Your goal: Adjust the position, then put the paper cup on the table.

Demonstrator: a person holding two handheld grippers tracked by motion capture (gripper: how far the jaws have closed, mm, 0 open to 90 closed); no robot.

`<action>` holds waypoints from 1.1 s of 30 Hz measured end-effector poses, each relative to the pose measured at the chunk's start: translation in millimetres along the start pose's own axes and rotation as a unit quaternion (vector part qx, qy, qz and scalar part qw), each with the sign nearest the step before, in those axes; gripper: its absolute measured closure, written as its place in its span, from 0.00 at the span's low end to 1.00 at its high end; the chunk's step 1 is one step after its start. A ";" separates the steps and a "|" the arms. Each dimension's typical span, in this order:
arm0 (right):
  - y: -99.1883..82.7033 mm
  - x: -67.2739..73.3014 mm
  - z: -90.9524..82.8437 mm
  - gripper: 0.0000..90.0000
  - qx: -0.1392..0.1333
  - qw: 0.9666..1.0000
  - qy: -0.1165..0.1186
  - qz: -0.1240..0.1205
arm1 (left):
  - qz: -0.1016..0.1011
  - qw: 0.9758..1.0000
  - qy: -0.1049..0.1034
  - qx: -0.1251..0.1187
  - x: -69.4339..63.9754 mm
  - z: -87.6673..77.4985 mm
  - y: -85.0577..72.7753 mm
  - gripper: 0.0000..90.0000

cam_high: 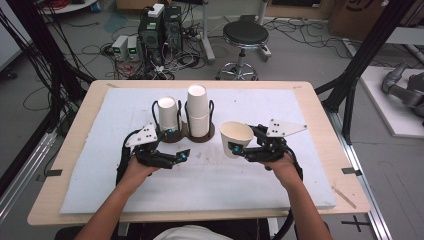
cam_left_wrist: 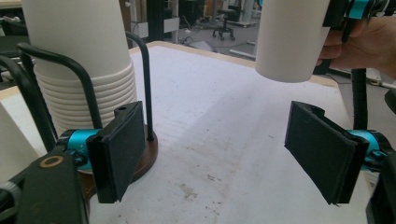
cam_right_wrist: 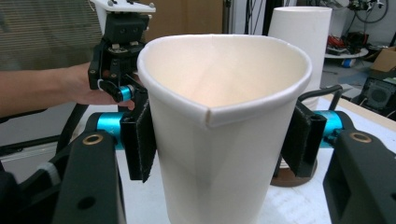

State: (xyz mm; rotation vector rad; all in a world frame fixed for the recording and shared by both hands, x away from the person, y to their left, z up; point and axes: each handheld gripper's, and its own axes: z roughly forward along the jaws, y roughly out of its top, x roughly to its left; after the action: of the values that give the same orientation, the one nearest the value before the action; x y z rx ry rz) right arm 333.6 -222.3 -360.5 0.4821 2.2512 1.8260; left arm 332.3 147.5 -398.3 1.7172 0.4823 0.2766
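We find no text, label, brand, number or sign that can be read in any of the three views. The white paper cups are plain, without print or logo. The grey plates on the grippers carry only dark dots, no letters. The cardboard box at the far right of the floor bears a dark printed mark, but we cannot make it out. The equipment cases on the floor beyond the tabletop are too small and blurred for us to read any marking on them.
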 end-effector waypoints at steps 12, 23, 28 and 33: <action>-3.8 -5.4 -4.4 0.43 0.002 1.000 -0.016 0.003 | -0.006 1.000 0.003 0.003 4.4 -1.4 -2.1 0.23; -14.1 -16.2 -8.4 0.43 0.025 0.998 -0.059 -0.004 | -0.015 0.999 0.042 -0.001 15.2 -25.8 -8.4 0.23; -22.3 -29.1 -20.3 0.43 0.023 0.995 -0.096 0.004 | -0.021 0.998 0.052 0.000 18.4 -32.7 -9.4 0.23; -30.0 -39.6 -30.9 0.43 0.025 0.990 -0.136 0.009 | -0.024 0.998 0.063 0.004 23.8 -36.1 -13.3 0.23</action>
State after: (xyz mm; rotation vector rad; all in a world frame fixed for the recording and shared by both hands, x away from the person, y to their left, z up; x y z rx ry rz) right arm 355.5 -270.7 -385.1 0.7147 2.1178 1.6034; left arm 335.3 192.0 -405.9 1.7013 0.6157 0.3497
